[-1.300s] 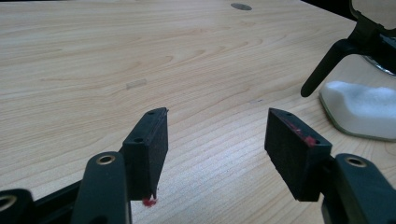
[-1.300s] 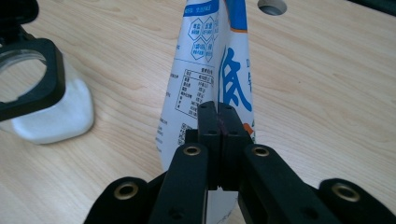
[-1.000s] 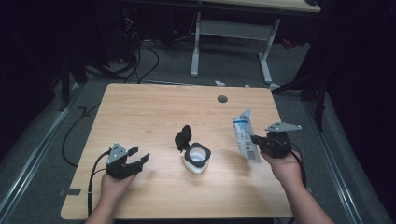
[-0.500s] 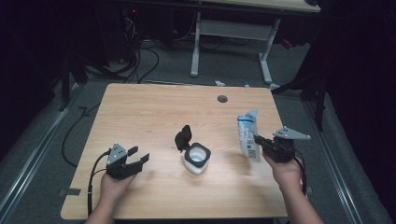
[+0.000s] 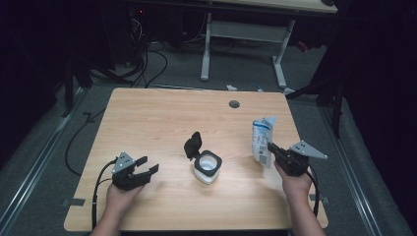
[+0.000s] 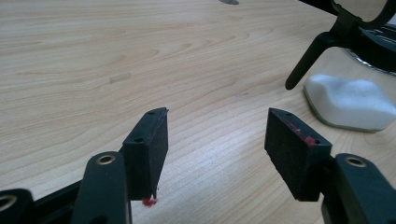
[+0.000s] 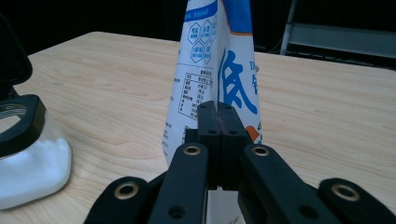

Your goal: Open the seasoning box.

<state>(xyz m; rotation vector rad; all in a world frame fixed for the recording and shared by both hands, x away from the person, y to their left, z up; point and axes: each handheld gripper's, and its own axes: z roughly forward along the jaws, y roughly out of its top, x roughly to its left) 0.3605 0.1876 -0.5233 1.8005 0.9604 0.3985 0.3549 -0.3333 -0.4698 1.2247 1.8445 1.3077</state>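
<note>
On the counter's [image 5: 147, 118] right side, the right gripper [image 5: 272, 150] is clenching the lower edge of a white-and-blue printed pouch [image 5: 261, 140]; in the right gripper view its jaws are pressing flat together on the pouch's [image 7: 219, 70] seam; pouch is standing upright, long axis near vertical, top crumpled, apparently lifted or just resting at the counter surface, cannot tell which.

Centre of the counter: a small clear jar [image 5: 207, 167] with a black collar is sitting open, its black flip lid [image 5: 193, 145] hinged back and pointing up to the jar's left; white powder or granules are showing inside [image 6: 348, 95].

Near the front left, the left gripper [image 5: 146, 166] is resting on the counter with jaws spread apart, holding nothing, pointing toward the jar; red specks are marking its pads [image 6: 294, 140].

Key relation: the jar is lying to the left of the pouch, between the two grippers, well apart from the pouch; the right gripper is carrying the pouch, the left one is nearer the jar. Judgement: the pouch is likely being brought over to the jar's open mouth for pouring, so it would need to travel leftward and tip; the left gripper seems placed to steady the jar.
</note>
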